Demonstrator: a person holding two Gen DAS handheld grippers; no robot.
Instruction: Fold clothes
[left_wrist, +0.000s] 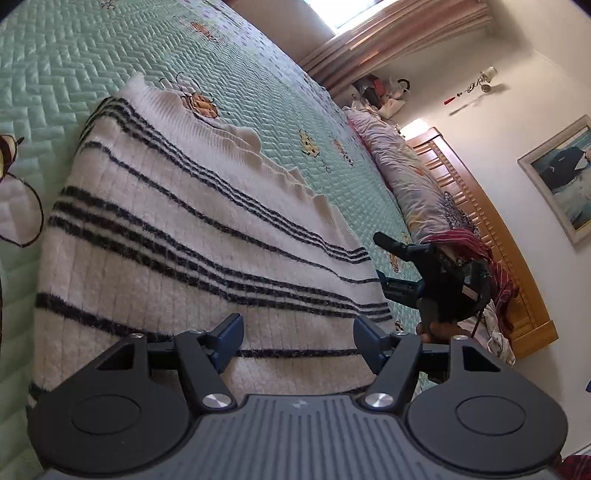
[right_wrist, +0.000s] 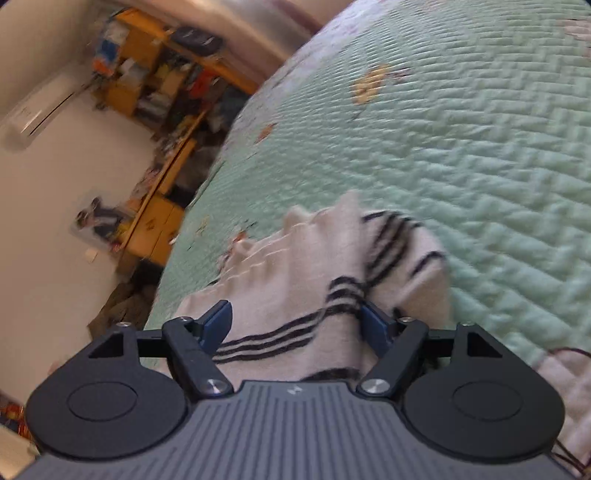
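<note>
A cream knit sweater (left_wrist: 192, 236) with dark stripes and a wavy ribbed edge lies flat on the mint quilted bedspread (left_wrist: 62, 62). My left gripper (left_wrist: 297, 332) hovers low over its near part, jaws open, the knit showing beneath the gap and nothing pinched. To the right, past the sweater's edge, my right gripper (left_wrist: 388, 264) is also visible with its fingers apart. In the blurred right wrist view, a bunched end of the sweater (right_wrist: 325, 266) lies between and ahead of the right gripper (right_wrist: 295, 317). Its blue pads (right_wrist: 218, 325) stand wide, not pressing the cloth.
A rolled floral duvet (left_wrist: 413, 177) and a red striped cloth (left_wrist: 480, 247) lie along the wooden headboard (left_wrist: 491, 229). A framed picture (left_wrist: 565, 173) hangs on the wall. Beyond the bed's far edge in the right wrist view stand cluttered wooden shelves (right_wrist: 159, 85).
</note>
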